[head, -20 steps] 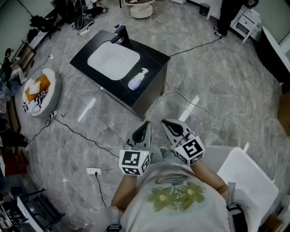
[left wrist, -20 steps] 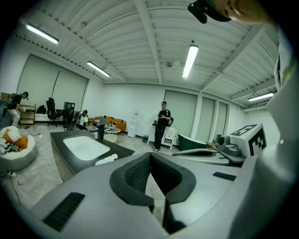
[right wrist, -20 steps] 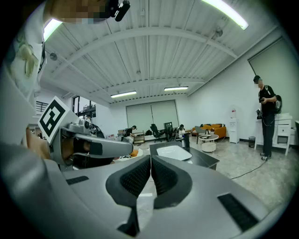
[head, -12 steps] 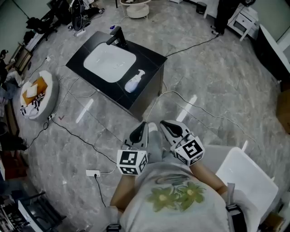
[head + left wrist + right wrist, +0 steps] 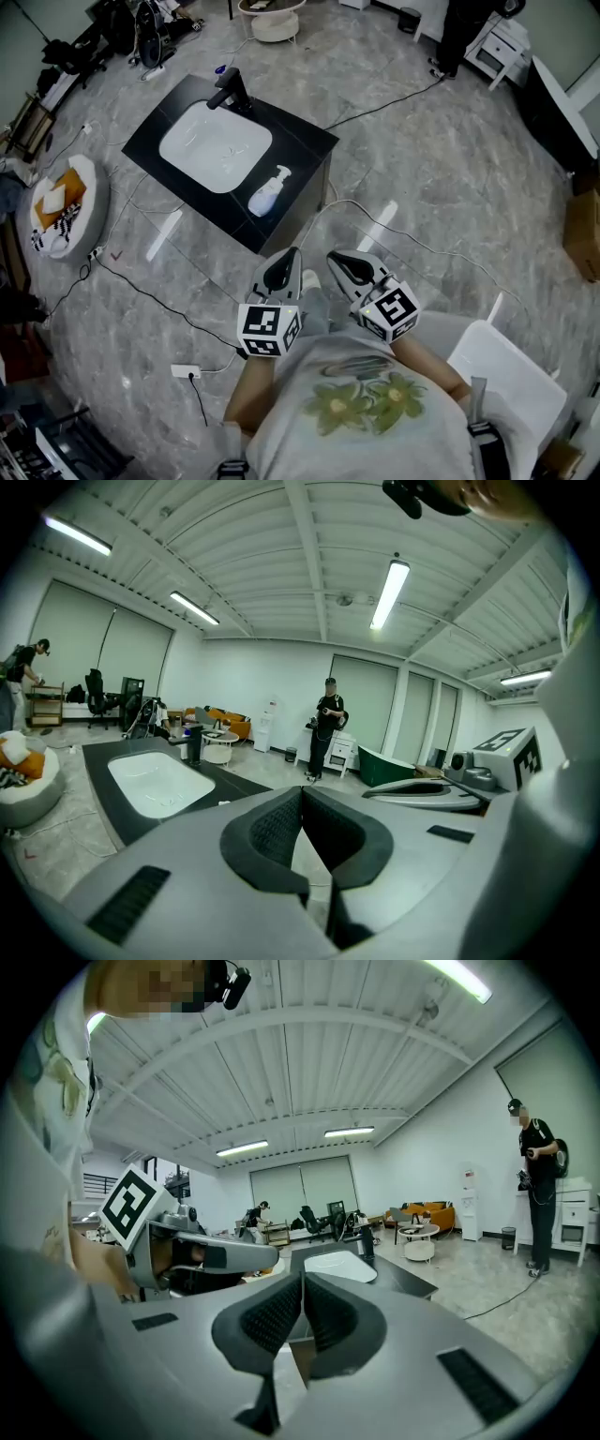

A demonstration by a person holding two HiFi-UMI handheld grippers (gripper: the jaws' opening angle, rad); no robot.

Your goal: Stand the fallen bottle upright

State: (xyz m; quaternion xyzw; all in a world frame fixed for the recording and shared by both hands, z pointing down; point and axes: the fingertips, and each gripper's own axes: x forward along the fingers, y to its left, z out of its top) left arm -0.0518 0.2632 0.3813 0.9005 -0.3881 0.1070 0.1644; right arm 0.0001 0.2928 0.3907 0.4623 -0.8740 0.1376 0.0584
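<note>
Where the glossy black counter (image 5: 307,150) carries one white rectangular basin (image 5: 216,147), one rounded white pump bottle (image 5: 265,194) lies just right of it; the left gripper (image 5: 289,256) and right gripper (image 5: 336,259) each press two ribbed dark fingers (image 5: 272,832) together, empty.

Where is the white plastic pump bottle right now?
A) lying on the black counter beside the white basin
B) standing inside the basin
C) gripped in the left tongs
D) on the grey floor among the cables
A: the white plastic pump bottle lies on its side on the black counter beside the white basin; the left tongs and right tongs are shut and empty.
</note>
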